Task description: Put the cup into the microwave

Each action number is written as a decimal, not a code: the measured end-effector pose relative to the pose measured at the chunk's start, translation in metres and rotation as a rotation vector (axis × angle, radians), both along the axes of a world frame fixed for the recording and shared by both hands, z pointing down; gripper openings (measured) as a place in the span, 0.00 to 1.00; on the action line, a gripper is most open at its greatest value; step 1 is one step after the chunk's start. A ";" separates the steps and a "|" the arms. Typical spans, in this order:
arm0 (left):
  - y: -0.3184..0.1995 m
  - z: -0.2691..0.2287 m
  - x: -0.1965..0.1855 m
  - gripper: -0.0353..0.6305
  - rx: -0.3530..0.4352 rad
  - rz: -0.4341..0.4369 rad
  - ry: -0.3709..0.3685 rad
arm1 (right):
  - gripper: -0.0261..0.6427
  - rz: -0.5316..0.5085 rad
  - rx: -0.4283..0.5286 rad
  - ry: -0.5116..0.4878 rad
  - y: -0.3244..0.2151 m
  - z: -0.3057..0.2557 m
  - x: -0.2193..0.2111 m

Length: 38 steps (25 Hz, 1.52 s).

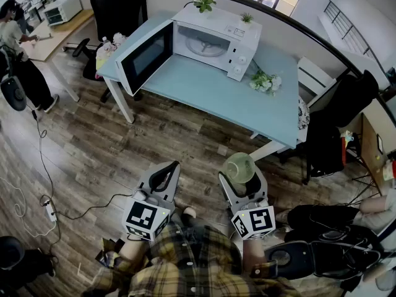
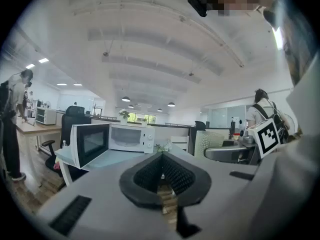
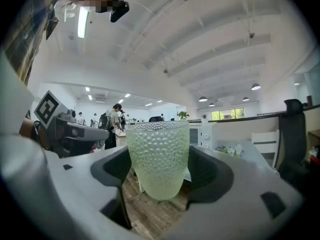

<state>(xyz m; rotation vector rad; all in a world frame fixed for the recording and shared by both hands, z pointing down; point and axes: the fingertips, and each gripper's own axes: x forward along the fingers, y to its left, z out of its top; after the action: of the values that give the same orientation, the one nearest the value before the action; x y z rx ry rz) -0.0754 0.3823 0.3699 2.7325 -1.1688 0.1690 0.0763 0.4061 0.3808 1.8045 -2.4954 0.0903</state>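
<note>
A pale green, bumpy glass cup (image 1: 239,166) stands upright between the jaws of my right gripper (image 1: 240,177), which is shut on it above the wooden floor. In the right gripper view the cup (image 3: 157,156) fills the gap of that gripper (image 3: 160,170). A white microwave (image 1: 213,42) sits on a light blue table (image 1: 235,98) ahead, its door (image 1: 145,55) swung wide open to the left. My left gripper (image 1: 166,173) is held beside the right one, shut with nothing in it. Its own view shows that gripper (image 2: 161,176) with the tips together and the microwave (image 2: 131,136) far ahead.
Flowers (image 1: 265,81) lie on the table to the right of the microwave; a small plant (image 1: 202,2) tops it. Bottles (image 1: 108,45) crowd the table's left end. Black office chairs (image 1: 114,5) and a white chair (image 1: 312,76) flank the table. A cable (image 1: 46,184) trails over the floor. A person (image 1: 15,48) stands far left.
</note>
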 end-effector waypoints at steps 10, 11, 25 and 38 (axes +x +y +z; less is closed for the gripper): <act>0.028 0.003 0.000 0.04 -0.017 -0.052 0.029 | 0.57 -0.027 0.005 -0.055 0.028 -0.003 0.005; 0.030 0.004 -0.001 0.04 -0.020 -0.056 0.032 | 0.57 -0.031 0.005 -0.055 0.030 -0.002 0.004; -0.007 0.027 -0.021 0.04 -0.072 -0.067 0.030 | 0.57 -0.037 -0.065 -0.065 -0.008 0.020 -0.016; -0.148 0.017 -0.058 0.04 -0.039 -0.056 0.017 | 0.57 -0.034 -0.047 -0.081 -0.152 0.015 -0.057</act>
<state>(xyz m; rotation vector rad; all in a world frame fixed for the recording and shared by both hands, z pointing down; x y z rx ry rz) -0.1337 0.2343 0.3868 2.6595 -1.2230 0.1598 0.0194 0.2542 0.3961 1.7745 -2.5541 0.2230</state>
